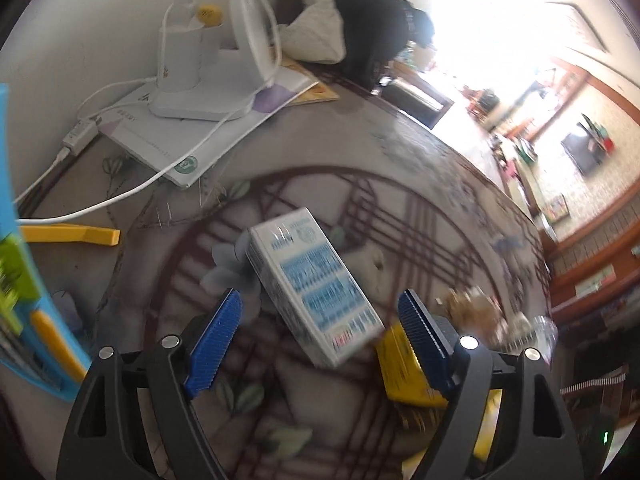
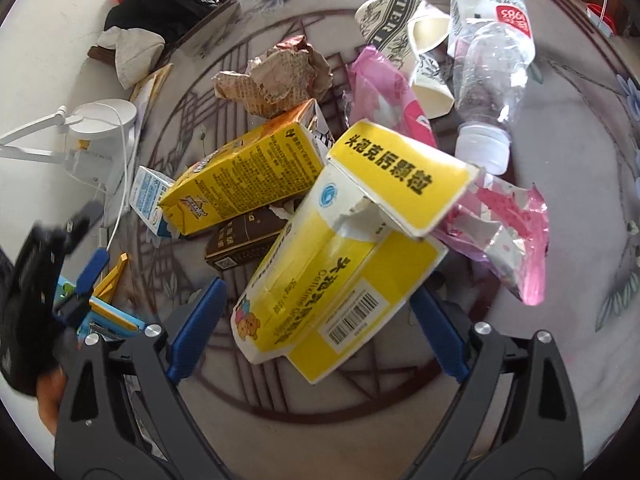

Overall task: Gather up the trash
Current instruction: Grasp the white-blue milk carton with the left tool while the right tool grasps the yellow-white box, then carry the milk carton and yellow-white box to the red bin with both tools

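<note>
Two grippers bear down on a heap of trash at the middle of a round table, each with its jaws spread wide and nothing yet between the pads.

The right gripper straddles a torn yellow box whose flap stands up loose. The box looks wider than a sure bite allows; if the pads close on the flap or on a corner, the card may buckle and the box slip out. It also leans on a yellow carton and a brown pack, so a lift could drag those along or scatter them. A clear bottle lying on the heap toward the far edge, beside pink wrappers and paper cups, looks ready to roll if the pile is jogged.

The left gripper hangs over a blue-and-white box lying skew to its fingers; closing on the diagonal may twist it free. A white cable and lamp sit near the wall-side edge, clear for now.

Both grippers point steeply down at the tabletop, the left one tilted to one side, the right one squarer to its box.
</note>
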Motion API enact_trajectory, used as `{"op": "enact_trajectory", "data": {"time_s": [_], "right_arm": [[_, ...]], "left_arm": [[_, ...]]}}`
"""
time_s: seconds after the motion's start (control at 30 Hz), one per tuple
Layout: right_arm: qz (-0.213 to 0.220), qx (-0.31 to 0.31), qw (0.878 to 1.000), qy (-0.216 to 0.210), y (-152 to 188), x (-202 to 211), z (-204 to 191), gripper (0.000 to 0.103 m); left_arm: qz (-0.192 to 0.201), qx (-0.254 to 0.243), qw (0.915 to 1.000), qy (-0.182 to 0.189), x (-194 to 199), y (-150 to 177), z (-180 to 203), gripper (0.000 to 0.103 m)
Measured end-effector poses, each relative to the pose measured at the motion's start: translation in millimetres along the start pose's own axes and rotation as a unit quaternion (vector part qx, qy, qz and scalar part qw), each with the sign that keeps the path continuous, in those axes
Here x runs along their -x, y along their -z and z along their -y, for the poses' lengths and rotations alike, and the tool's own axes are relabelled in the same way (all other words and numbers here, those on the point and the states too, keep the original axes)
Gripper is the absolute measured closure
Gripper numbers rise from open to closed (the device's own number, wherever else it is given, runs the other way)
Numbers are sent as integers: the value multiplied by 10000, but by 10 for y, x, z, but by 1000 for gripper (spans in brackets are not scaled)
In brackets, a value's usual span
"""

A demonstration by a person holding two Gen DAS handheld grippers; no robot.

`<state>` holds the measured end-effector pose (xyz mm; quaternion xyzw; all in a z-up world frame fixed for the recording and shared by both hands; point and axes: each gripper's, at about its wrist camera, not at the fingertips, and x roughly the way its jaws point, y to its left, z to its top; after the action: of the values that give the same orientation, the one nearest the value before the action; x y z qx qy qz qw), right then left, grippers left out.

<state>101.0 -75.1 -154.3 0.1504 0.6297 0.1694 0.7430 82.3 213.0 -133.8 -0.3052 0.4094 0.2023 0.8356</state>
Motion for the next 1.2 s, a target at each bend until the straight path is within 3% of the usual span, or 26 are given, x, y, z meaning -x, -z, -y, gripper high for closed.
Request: {"op": "enact_trajectory", "data": {"time_s": [0.17, 0.3, 0.37, 0.4, 0.57, 0.77, 1.0, 1.2], "right_arm": [[67, 330, 9991, 275, -88, -40, -66, 12], [173, 1094, 9931, 394, -114, -54, -240, 15], [289, 1622, 9848, 543, -90, -51, -362, 26], [296, 1764, 9823, 552, -87, -53, -387, 32], [153, 1606, 9869, 77, -159, -22, -287, 54], [202, 1946, 9806, 119, -124, 202, -219, 65], [137, 2354, 9710, 403, 56, 427, -110, 66], [498, 2225, 9728, 416, 269, 751, 14, 66]], "left_arm": [[-105, -200, 9987, -461, -421, -190, 118, 24], [-230, -419, 9976, -507, -589, -189, 189, 25], [-255, -675, 9963, -463, -625, -166, 246, 32], [-274, -878, 9948, -440, -641, -142, 284, 45], [-422, -1224, 9914, -171, -654, -124, 327, 50], [-564, -1449, 9878, 114, -472, 69, 241, 51], [-779, -1574, 9841, 272, -55, 534, 71, 51], [-694, -1799, 9804, 394, 316, 816, 93, 50]]}}
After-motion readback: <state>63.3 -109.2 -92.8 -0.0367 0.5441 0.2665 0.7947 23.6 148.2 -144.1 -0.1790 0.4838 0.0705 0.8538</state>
